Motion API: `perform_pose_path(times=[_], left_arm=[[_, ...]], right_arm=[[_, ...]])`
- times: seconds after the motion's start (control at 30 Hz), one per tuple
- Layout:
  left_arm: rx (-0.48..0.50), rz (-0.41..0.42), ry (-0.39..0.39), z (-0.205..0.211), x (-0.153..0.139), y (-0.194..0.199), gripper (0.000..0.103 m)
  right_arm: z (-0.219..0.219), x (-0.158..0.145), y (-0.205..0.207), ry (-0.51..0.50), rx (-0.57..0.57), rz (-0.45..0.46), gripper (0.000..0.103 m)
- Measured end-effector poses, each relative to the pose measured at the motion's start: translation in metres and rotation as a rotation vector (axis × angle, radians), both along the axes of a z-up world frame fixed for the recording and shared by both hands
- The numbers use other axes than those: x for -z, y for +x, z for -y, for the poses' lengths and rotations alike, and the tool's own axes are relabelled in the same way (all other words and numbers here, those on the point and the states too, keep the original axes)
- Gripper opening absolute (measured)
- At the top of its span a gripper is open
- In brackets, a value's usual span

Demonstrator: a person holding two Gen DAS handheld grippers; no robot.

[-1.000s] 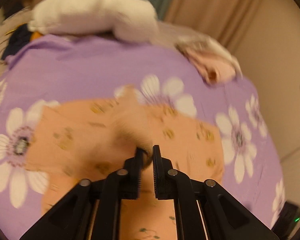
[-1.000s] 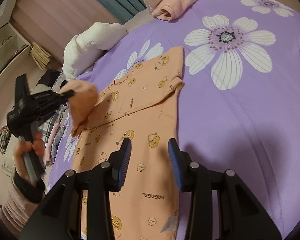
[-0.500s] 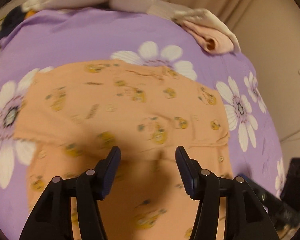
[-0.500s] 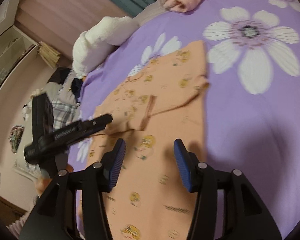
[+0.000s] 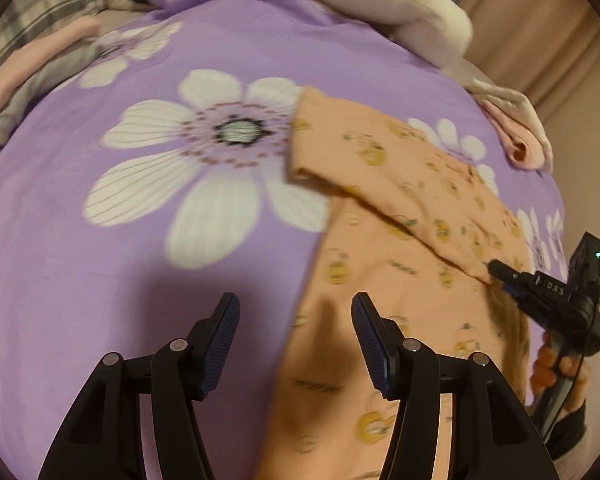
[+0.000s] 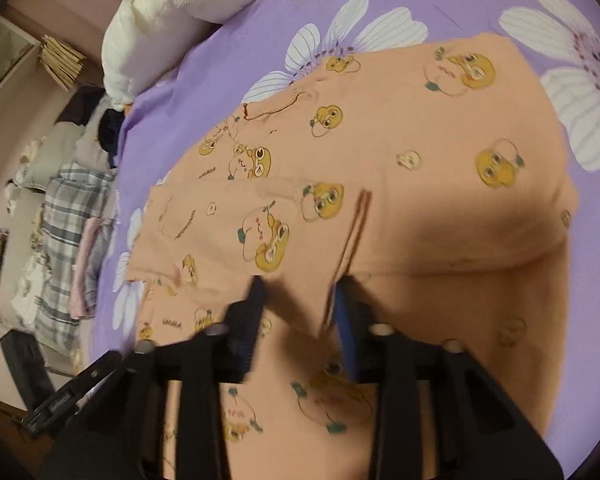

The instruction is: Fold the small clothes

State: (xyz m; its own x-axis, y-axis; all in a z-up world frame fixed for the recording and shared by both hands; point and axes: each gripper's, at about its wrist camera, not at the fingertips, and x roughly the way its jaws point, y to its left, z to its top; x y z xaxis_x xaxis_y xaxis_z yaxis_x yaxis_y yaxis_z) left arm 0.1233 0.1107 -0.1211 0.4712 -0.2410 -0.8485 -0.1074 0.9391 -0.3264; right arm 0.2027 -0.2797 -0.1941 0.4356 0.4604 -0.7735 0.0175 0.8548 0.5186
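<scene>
The orange shirt [image 6: 440,184] lies on the purple sheet [image 5: 100,280]. The left gripper [image 5: 296,336] is wide apart beside it. The right gripper [image 6: 300,312] is apart around its folded flap.

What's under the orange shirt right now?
The purple flowered sheet shows around the shirt and runs beneath it. A folded flap lies on the shirt's lower layer. Anything else beneath is covered.

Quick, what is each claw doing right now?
Left gripper: open, holding nothing.
Right gripper: open around a fold of the orange garment, not clamped.
</scene>
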Motion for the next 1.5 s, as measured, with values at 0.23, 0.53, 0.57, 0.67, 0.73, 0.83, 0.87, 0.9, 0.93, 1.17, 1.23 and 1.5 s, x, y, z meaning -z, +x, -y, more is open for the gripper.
perform_pose_path(times=[0.23,0.53,0.57,0.67,0.73,0.83,0.87,0.9,0.93,1.17,1.23,1.5], left_arm=[[-0.027,0.016,-0.025,-0.014,-0.002,0.005,0.057],[0.020,0.021,-0.005,0.003,-0.002,0.024,0.057],[0.028,0.020,0.002,0.007,-0.002,0.028,0.057],[0.069,0.032,0.022,0.022,-0.007,0.044,0.057],[0.094,0.053,0.050,0.035,-0.013,0.055,0.057],[0.134,0.085,0.066,0.053,-0.018,0.071,0.057],[0.147,0.091,0.067,0.059,-0.018,0.077,0.057],[0.161,0.093,0.077,0.067,-0.016,0.084,0.057],[0.166,0.092,0.089,0.072,-0.013,0.088,0.057],[0.225,0.033,0.189,0.100,0.021,0.101,0.054],[0.239,0.022,0.211,0.101,0.028,0.100,0.054],[0.198,0.017,0.087,0.073,0.005,0.071,0.054]], right_arm=[[0.001,-0.063,0.000,-0.041,-0.009,0.171,0.005],[0.053,-0.070,-0.003,-0.171,0.100,0.202,0.007],[0.055,-0.063,-0.003,-0.195,0.100,0.178,0.008],[0.063,-0.042,0.000,-0.231,0.111,0.111,0.014],[0.067,-0.041,-0.003,-0.261,0.136,0.121,0.020],[0.074,-0.050,-0.009,-0.226,0.155,0.181,0.020],[0.073,-0.053,-0.012,-0.208,0.143,0.208,0.020],[0.070,-0.054,-0.013,-0.197,0.123,0.225,0.020],[0.064,-0.055,-0.014,-0.188,0.094,0.236,0.020],[0.036,-0.020,-0.013,-0.299,-0.040,0.160,0.017],[0.036,-0.005,-0.011,-0.328,-0.046,0.115,0.013],[0.038,-0.023,-0.033,-0.364,-0.024,0.126,0.029]])
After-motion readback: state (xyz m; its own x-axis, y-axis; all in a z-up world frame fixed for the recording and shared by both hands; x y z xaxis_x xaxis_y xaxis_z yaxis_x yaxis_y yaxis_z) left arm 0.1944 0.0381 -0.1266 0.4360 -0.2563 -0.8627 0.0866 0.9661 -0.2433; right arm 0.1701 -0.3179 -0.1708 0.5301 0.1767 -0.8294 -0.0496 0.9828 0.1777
